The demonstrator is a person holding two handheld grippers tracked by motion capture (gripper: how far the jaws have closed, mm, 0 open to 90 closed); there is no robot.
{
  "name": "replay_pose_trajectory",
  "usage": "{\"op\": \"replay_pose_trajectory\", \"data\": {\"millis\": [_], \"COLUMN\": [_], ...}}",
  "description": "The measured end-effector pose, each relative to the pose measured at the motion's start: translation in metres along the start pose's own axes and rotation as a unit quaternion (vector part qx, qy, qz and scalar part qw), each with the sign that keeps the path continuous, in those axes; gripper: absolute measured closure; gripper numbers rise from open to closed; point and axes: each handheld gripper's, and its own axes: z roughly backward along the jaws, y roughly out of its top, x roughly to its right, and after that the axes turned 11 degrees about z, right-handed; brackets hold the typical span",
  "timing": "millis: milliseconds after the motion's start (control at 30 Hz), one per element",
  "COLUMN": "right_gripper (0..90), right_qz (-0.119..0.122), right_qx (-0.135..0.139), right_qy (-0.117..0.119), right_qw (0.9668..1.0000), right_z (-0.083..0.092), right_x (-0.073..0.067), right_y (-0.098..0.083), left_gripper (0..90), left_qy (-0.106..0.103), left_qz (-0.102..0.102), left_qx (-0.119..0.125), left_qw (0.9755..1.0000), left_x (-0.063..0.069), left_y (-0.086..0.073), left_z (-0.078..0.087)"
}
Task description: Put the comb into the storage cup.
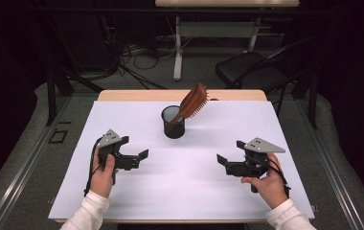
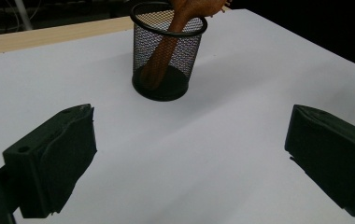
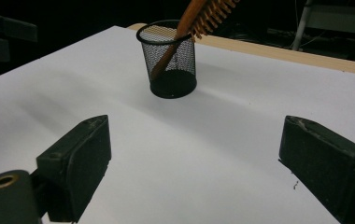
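A black mesh cup (image 1: pixel 174 122) stands upright near the middle back of the white sheet. A brown wooden hairbrush (image 1: pixel 192 102) rests in it, handle down, its bristled head leaning out to the right. My left gripper (image 1: pixel 139 158) hovers at the left front of the sheet, open, with nothing between its jaws. My right gripper (image 1: pixel 224 162) is at the right front, also open and empty. Both point inward toward the cup. The left gripper view has the cup (image 2: pixel 168 56) and brush handle (image 2: pixel 164 51) ahead; the right gripper view has the cup (image 3: pixel 170 58) and brush (image 3: pixel 199 18).
The white sheet (image 1: pixel 180 187) covers a wooden table (image 1: pixel 122 95) whose far edge shows behind the cup. A dark chair (image 1: pixel 252 69) and a desk leg (image 1: pixel 177 48) stand beyond the table. In the right gripper view the other gripper (image 3: pixel 3 35) shows at far left.
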Motion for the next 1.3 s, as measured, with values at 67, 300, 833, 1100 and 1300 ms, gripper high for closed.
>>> {"op": "replay_pose_trajectory", "data": {"millis": [67, 300, 833, 1100, 1300], "right_gripper": [8.7, 8.6, 8.7, 8.7, 8.7], "right_qz": [0.002, 0.004, -0.027, -0.028, -0.038], "right_qx": [-0.003, -0.004, -0.009, -0.014, -0.011], "right_qy": [-0.002, -0.008, -0.037, -0.048, -0.052], "right_qw": [1.0, 1.0, 0.9989, 0.9983, 0.9979], "right_z": [0.002, 0.011, 0.027, 0.03, 0.031], "right_x": [0.0, -0.003, 0.004, 0.006, 0.007], "right_y": [-0.003, -0.014, -0.046, -0.056, -0.064], "left_gripper": [2.2, 2.2, 2.2, 2.2, 2.2], "left_qy": [-0.001, -0.006, 0.006, 0.006, 0.011], "left_qz": [-0.003, -0.006, 0.002, 0.01, 0.01], "left_qx": [-0.002, 0.001, 0.008, 0.022, 0.03], "left_qw": [1.0, 1.0, 0.9999, 0.9997, 0.9994], "left_x": [0.0, -0.003, -0.018, -0.026, -0.031], "left_y": [-0.002, -0.008, -0.028, -0.036, -0.04], "left_z": [0.002, 0.012, 0.031, 0.037, 0.042]}}
